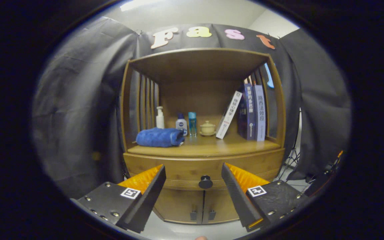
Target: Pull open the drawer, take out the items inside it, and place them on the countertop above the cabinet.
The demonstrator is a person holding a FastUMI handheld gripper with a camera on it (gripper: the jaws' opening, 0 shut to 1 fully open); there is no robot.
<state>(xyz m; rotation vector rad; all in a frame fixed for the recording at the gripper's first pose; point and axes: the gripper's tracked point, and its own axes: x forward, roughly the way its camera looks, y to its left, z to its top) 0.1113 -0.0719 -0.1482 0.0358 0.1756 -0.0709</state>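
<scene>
Facing a wooden cabinet [204, 173] head-on, the gripper [193, 181] hangs with its two fingers [152, 196] spread wide, grasping nothing. In the gap between the fingers, a little beyond their tips, sits the dark round knob [205, 182] of the drawer [185, 168]; neither finger touches it. The drawer is closed, its front flush with the cabinet, so whatever lies inside cannot be seen. Under the drawer, at 6 o'clock from the knob, two small doors [202, 207] meet at a centre seam, each with a small dark handle beside that seam.

Above the drawer, at 12 o'clock from the knob, lies the countertop [208, 146], set inside an open wooden alcove with slatted sides. A folded blue towel [160, 137] rests at its 9 o'clock end. Just behind the towel stands a white pump bottle [160, 117]. At 3 o'clock from that bottle come a small white bottle with a blue cap [181, 124], then a slim teal bottle [192, 124], the two just beside each other. Farther along at 3 o'clock, a small lidded cup [207, 128] sits on a saucer. Beyond it a white book [229, 114] leans, tilted, against several upright blue books [254, 111] that stand at the countertop's 3 o'clock end.

Black cloth [78, 110] hangs behind and on both sides of the cabinet.
</scene>
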